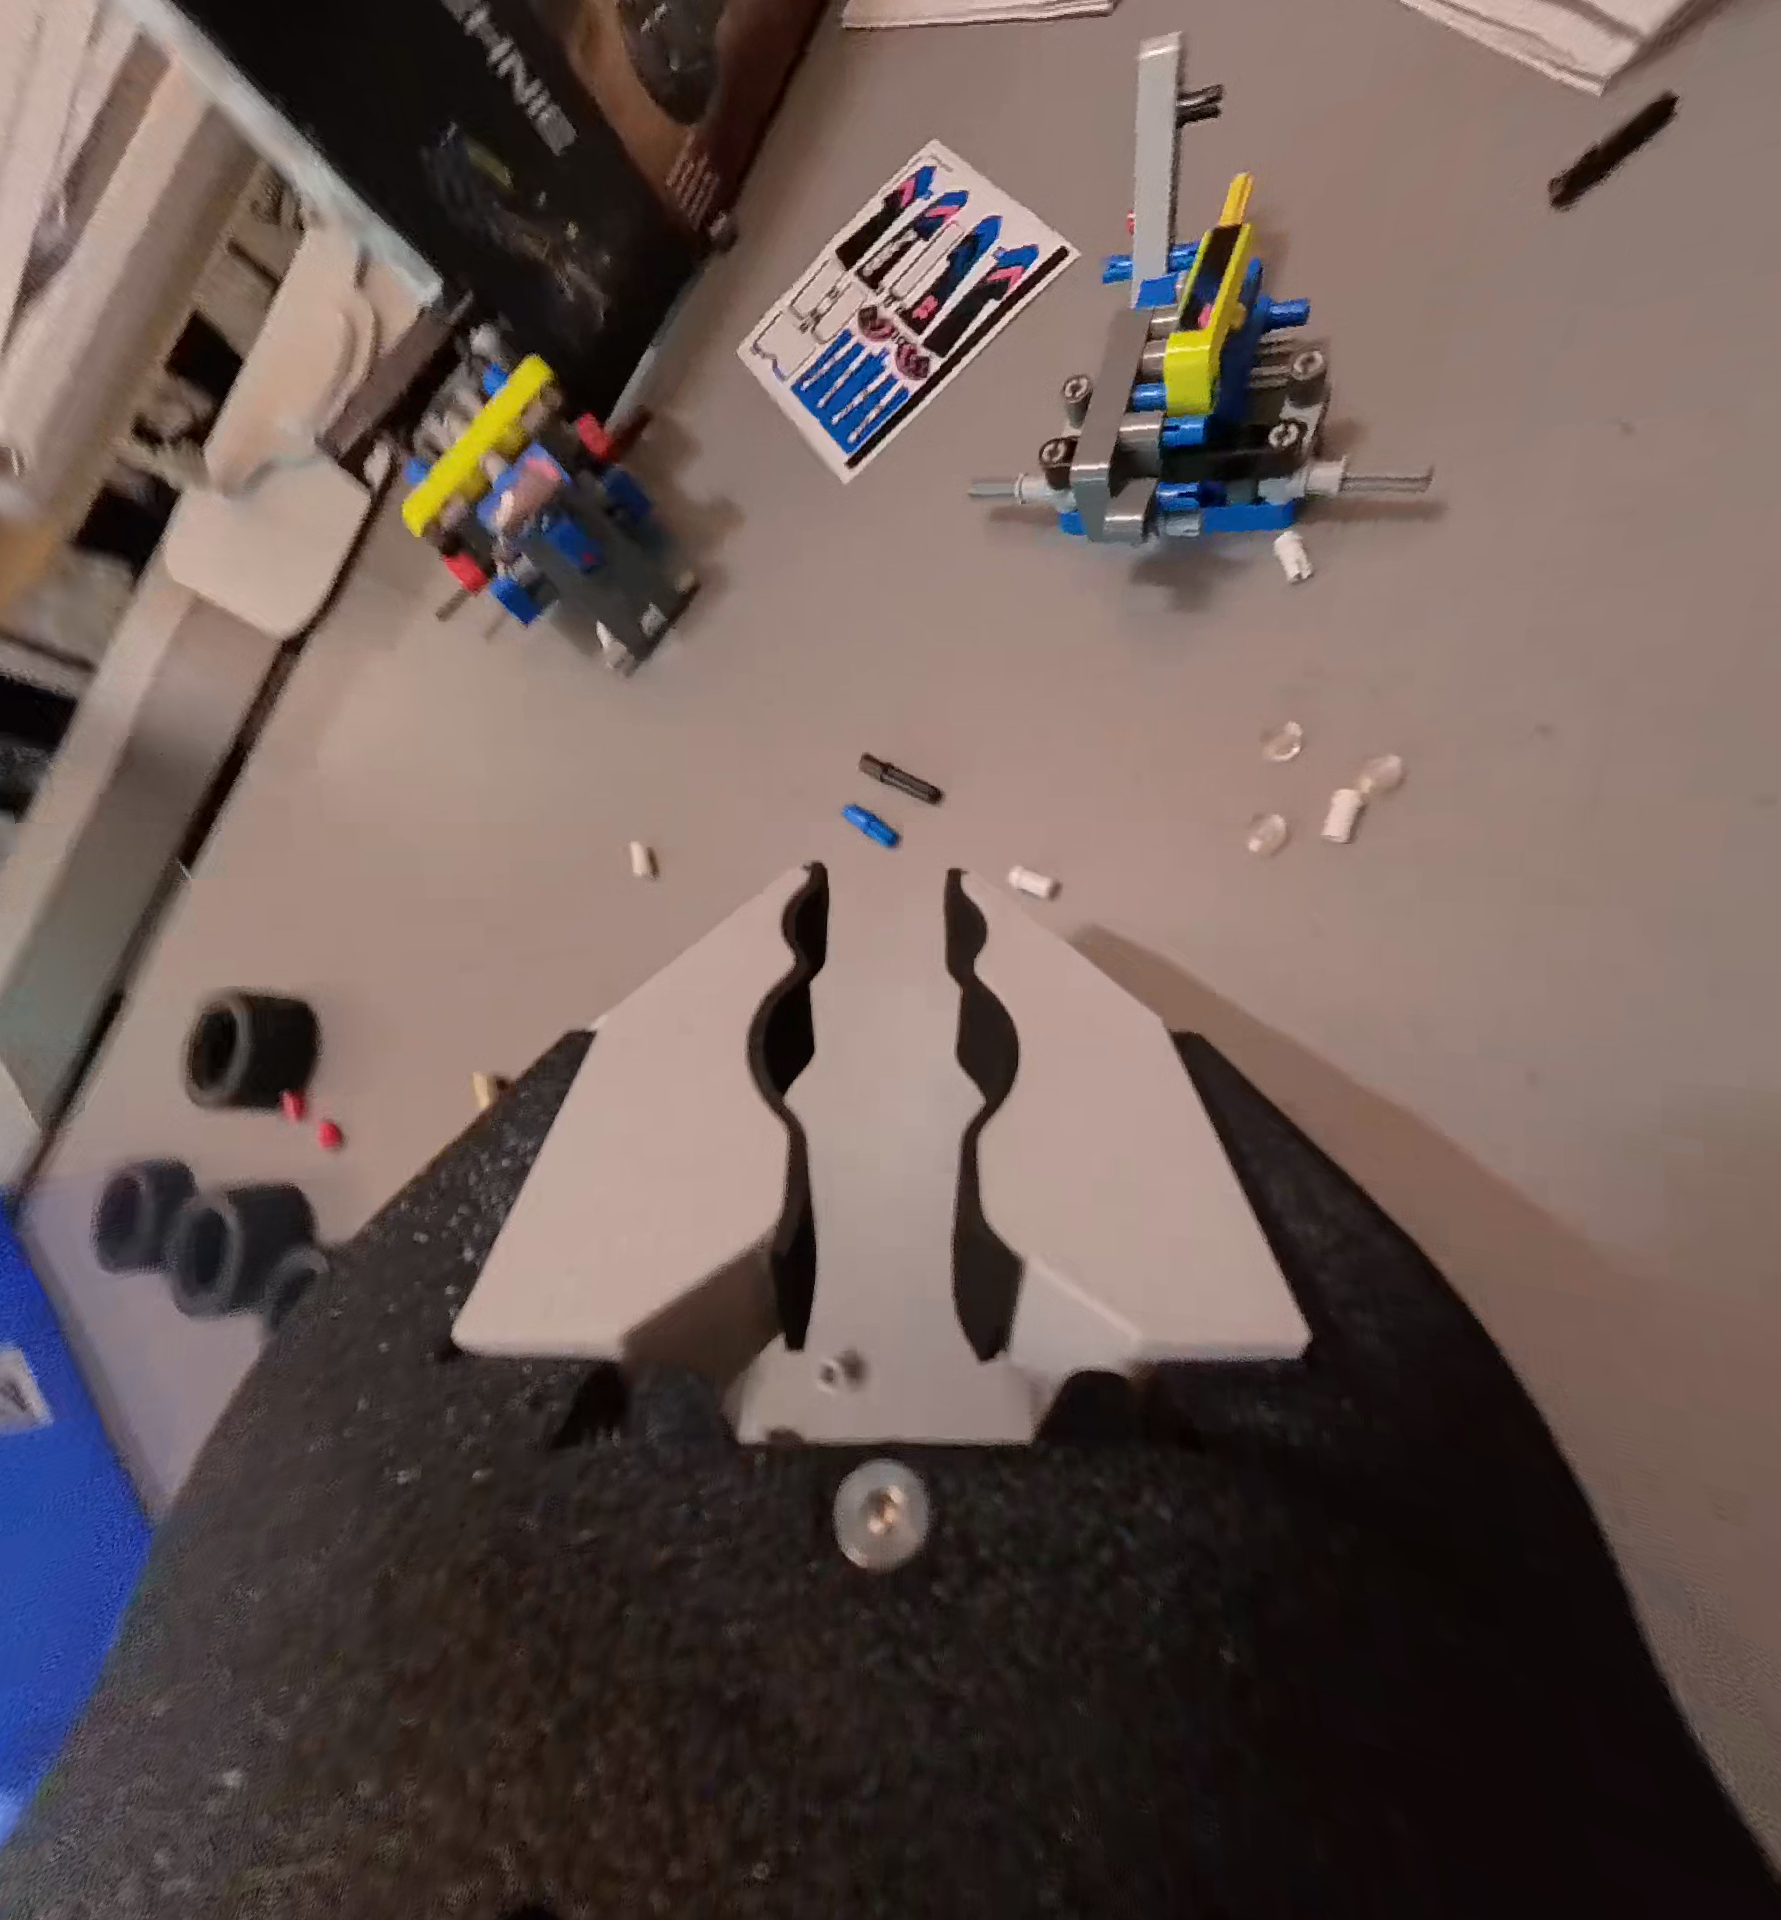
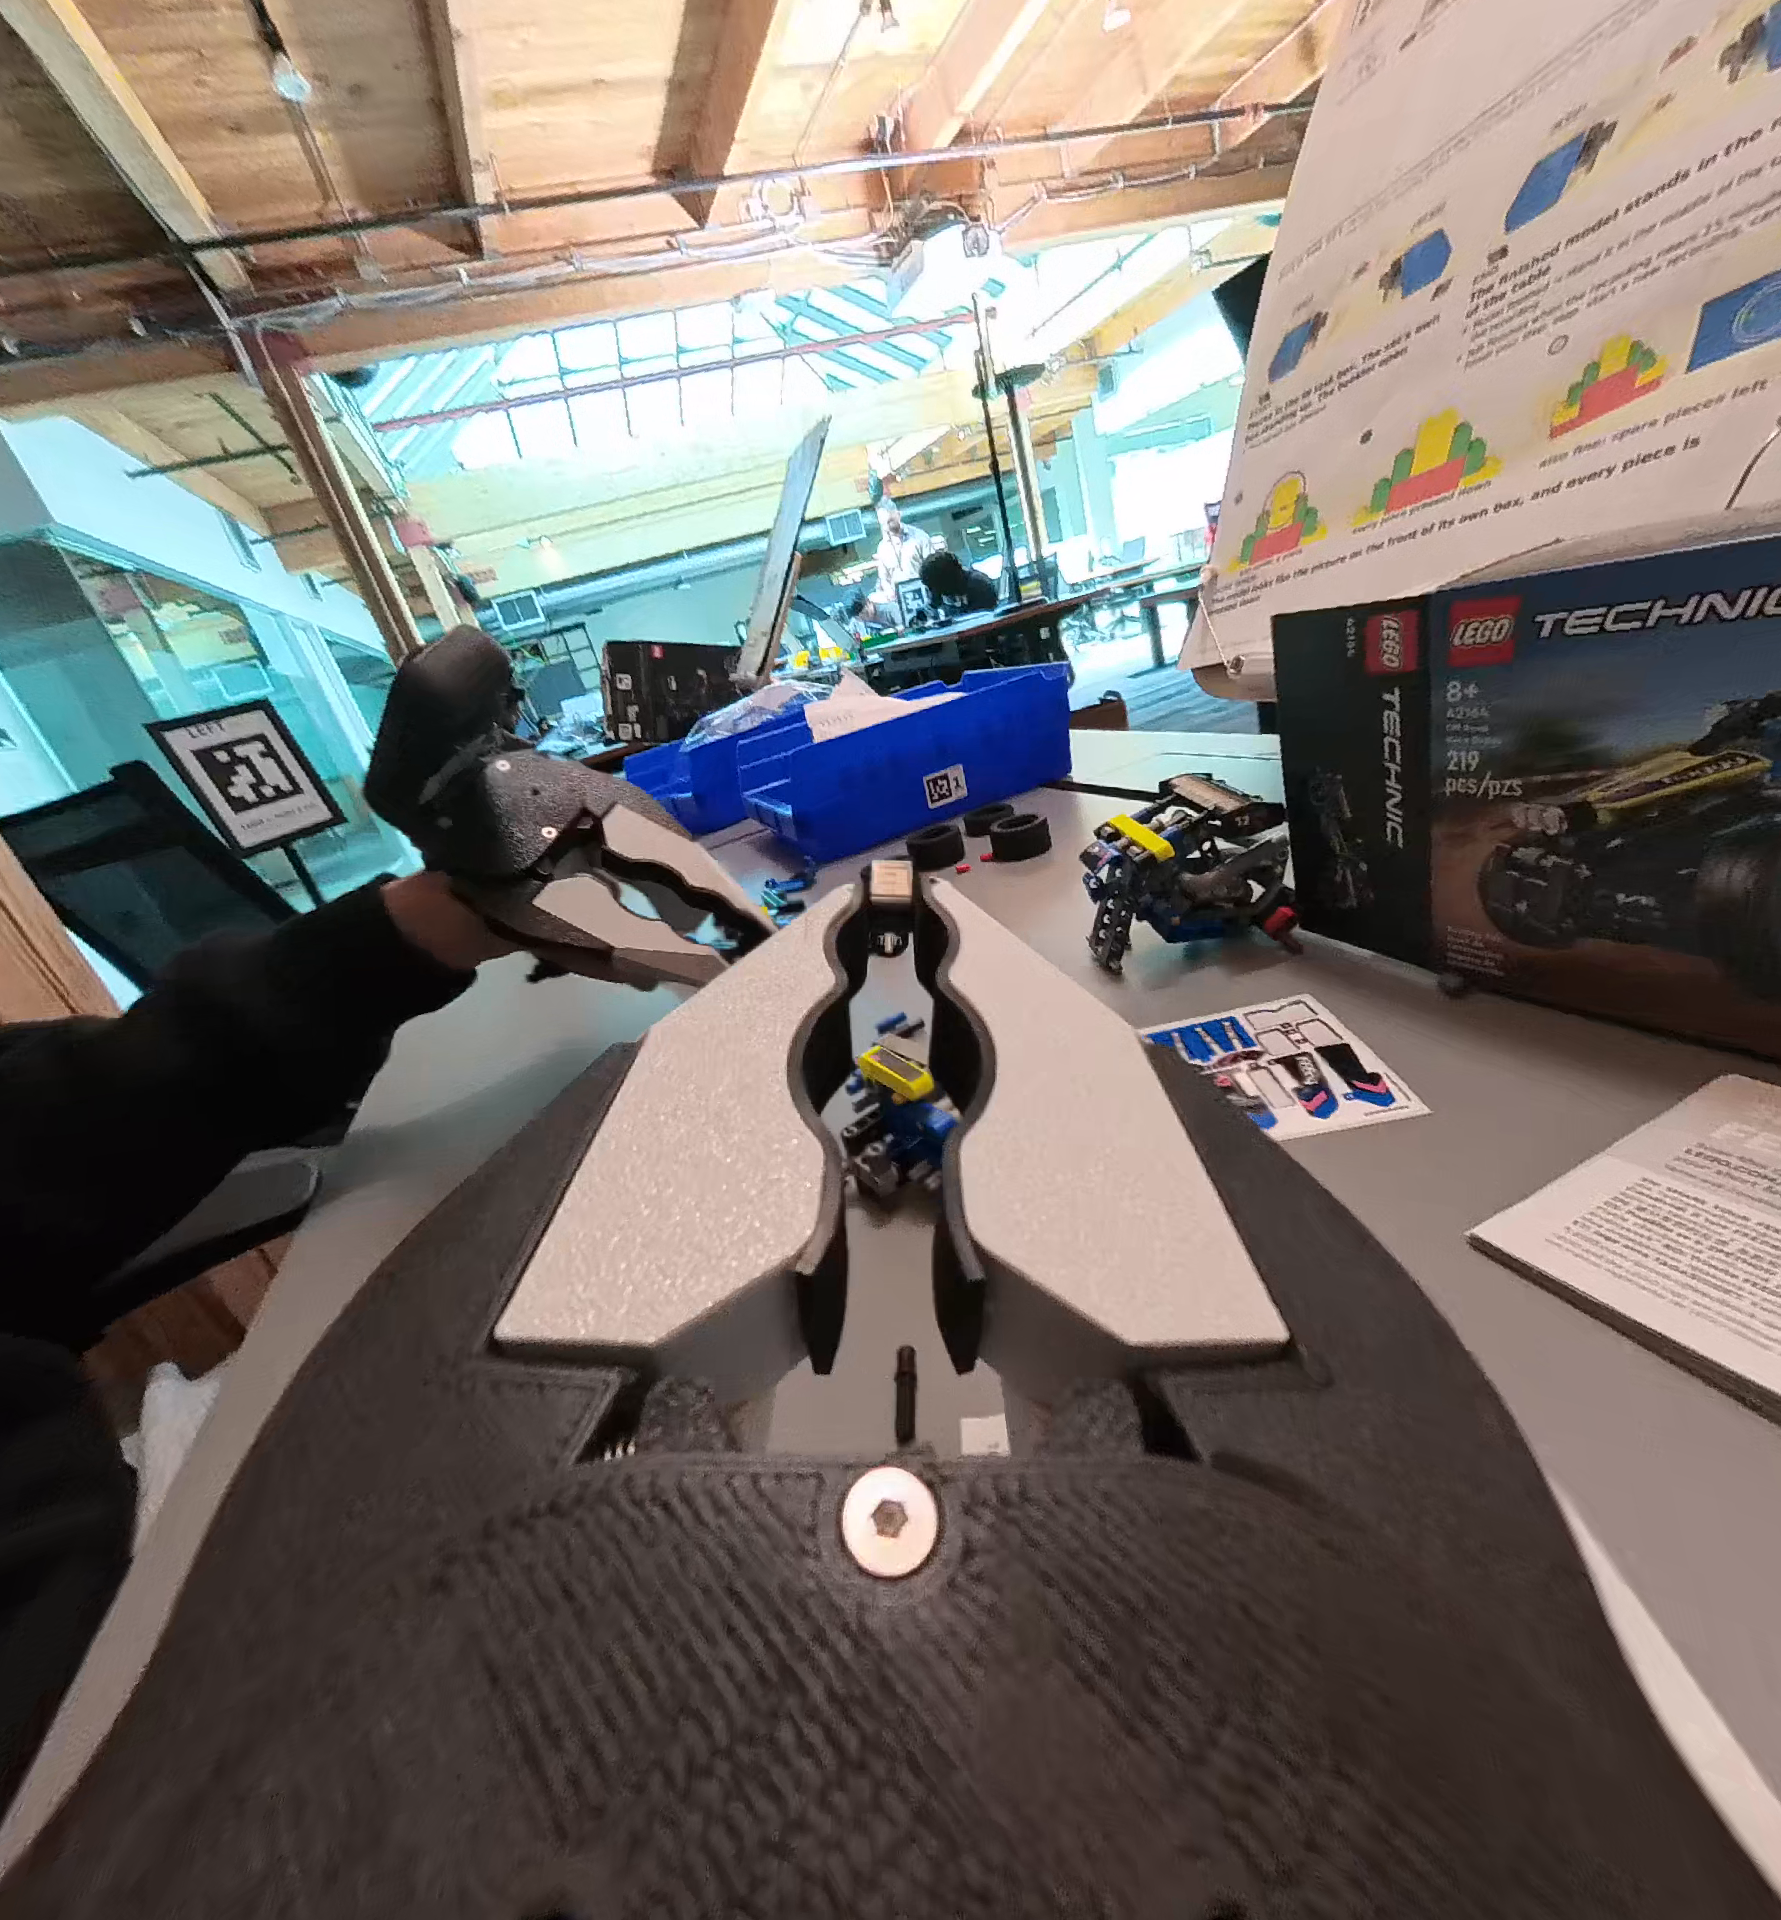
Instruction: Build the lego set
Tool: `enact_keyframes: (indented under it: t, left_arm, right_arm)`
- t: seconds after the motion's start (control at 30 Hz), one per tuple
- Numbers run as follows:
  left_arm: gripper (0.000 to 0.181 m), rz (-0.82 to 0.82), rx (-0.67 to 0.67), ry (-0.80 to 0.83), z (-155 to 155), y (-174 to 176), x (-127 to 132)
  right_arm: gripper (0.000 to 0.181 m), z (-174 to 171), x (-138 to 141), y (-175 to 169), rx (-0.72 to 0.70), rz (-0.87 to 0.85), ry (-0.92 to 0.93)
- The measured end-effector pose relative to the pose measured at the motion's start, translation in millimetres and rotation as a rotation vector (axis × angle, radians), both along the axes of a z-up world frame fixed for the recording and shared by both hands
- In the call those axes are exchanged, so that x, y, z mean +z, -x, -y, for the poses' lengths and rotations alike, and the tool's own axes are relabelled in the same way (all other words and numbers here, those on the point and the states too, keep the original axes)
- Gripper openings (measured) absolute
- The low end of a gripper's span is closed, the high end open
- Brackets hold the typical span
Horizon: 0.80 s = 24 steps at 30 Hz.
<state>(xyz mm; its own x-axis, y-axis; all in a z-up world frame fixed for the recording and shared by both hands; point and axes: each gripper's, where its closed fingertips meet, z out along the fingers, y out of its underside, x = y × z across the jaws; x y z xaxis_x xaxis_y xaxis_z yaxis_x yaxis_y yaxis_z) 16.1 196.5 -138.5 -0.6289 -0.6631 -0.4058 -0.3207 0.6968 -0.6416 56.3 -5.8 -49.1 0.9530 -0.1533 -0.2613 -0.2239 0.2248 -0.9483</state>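
My left gripper (image 1: 884, 881) is open and empty, low over the grey table (image 1: 1488, 935). A blue pin (image 1: 870, 826) and a black pin (image 1: 899, 779) lie just beyond its tips. Ahead to the right stands a blue, grey and yellow assembly (image 1: 1192, 416) with a tall grey beam (image 1: 1159, 166) rising behind it. My right gripper (image 2: 891, 883) is shut on a small grey piece (image 2: 891, 881) with a black pin under it. The assembly (image 2: 901, 1101) shows between its fingers, below. The left gripper (image 2: 746, 945) reaches in from the left, tips close to the right gripper's.
A second assembly (image 1: 543, 499) (image 2: 1192, 873) stands by the set's box (image 2: 1592, 779). A sticker sheet (image 1: 907, 312), black tyres (image 1: 252, 1049), small white and clear pieces (image 1: 1338, 810) and a black axle (image 1: 1613, 151) lie on the table. Blue bins (image 2: 907, 758) sit at the far edge, a booklet (image 2: 1696, 1247) at right. Spacing between my two grippers at the tips: around 25 centimetres. Measured from the fingertips, the black axle (image 1: 1613, 151) is 12 centimetres or so from the right gripper and 20 centimetres from the left. Look for it in the right wrist view (image 2: 895, 1392) too.
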Motion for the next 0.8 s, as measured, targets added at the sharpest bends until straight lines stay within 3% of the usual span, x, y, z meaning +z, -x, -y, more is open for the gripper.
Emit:
enact_keyframes:
  t: [0.17,0.27,0.33,0.63,0.8]
  left_arm:
    - [0.024,-0.034,-0.272,-0.225,10,-31,-2]
    - [0.026,-0.171,-0.435,-0.389,7,-38,-17]
    - [0.026,-0.275,-0.485,-0.434,3,-41,-26]
    - [0.023,-0.438,-0.622,-0.479,10,-46,-47]
    - [0.007,-0.496,-0.638,-0.469,10,-39,-50]
  right_arm:
    - [0.006,-8,0,8,0.037,0.019,0.007]
    - [0.006,-15,3,19,0.095,0.032,-0.009]
    - [0.006,-18,6,24,0.107,0.052,-0.02]
    - [0.006,-16,5,20,0.071,0.064,-0.016]
    - [0.006,-17,5,21,0.077,0.062,-0.012]
